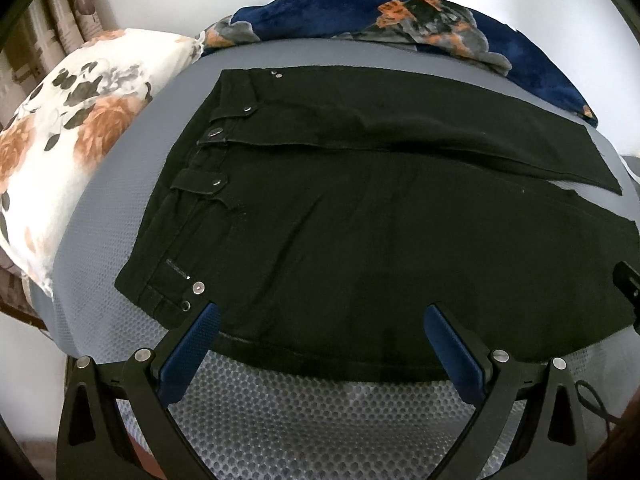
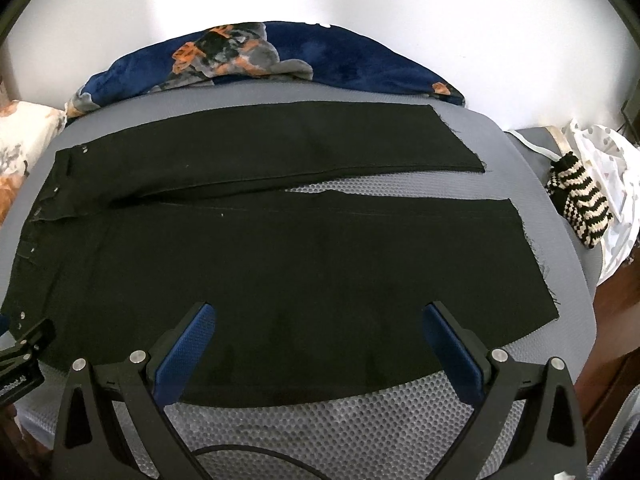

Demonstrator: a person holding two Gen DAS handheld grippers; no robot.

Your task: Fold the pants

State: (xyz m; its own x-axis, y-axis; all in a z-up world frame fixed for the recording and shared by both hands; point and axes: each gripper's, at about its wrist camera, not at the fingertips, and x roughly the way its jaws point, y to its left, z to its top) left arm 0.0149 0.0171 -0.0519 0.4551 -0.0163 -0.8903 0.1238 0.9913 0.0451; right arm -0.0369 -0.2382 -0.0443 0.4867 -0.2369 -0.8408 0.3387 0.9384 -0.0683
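Black pants [image 1: 340,208] lie flat on a grey mesh bed cover [image 1: 312,412], waistband to the left, two legs running right. In the right wrist view the pants [image 2: 280,264] show both legs, split by a narrow gap, with frayed hems at the right. My left gripper [image 1: 322,312] is open, hovering over the near edge by the waist. My right gripper [image 2: 320,310] is open over the near leg's edge. The right gripper's tip shows at the left wrist view's right edge [image 1: 628,284]. The left gripper's tip shows at the right wrist view's left edge [image 2: 28,344].
A floral white pillow [image 1: 64,136] lies left of the waistband. A navy floral blanket [image 2: 256,60] is bunched along the far side by the white wall. A black-and-cream striped knit item [image 2: 580,204] and a white dotted bag [image 2: 612,184] lie past the hems.
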